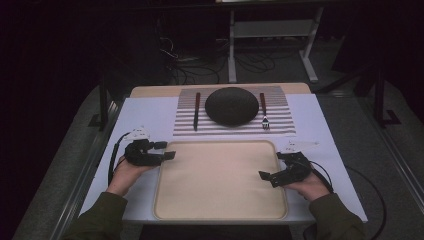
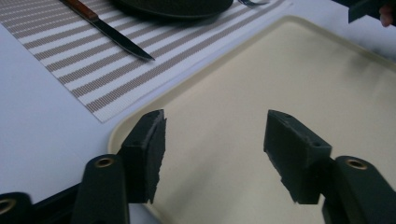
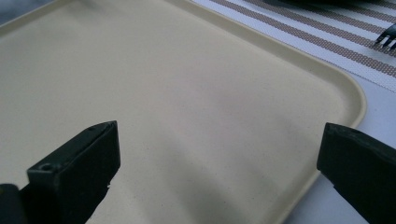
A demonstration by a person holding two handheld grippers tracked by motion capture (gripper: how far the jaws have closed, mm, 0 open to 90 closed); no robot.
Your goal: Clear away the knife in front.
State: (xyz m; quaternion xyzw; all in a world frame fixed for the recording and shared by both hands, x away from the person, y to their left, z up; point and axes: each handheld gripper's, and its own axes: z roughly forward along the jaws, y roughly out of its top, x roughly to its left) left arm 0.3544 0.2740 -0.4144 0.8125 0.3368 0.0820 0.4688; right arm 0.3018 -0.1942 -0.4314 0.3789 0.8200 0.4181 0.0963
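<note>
A beige tray [image 1: 220, 185] lies at the near middle of the table. My left gripper [image 1: 167, 150] hovers over the tray's far left corner; its jaws stand partly apart with nothing between them, as the left gripper view [image 2: 215, 144] shows over the tray [image 2: 280, 70]. My right gripper [image 1: 267, 177] reaches in over the tray's right edge. In the right gripper view [image 3: 219, 149] its jaws are wide apart above the bare tray [image 3: 163, 70].
Beyond the tray a striped placemat [image 1: 280, 122] carries a dark round plate [image 1: 231, 105], a knife [image 1: 196, 111] on its left and a fork [image 1: 264, 111] on its right. A white cloth [image 1: 145, 115] covers the table. The knife [image 2: 112, 33] lies near the left gripper.
</note>
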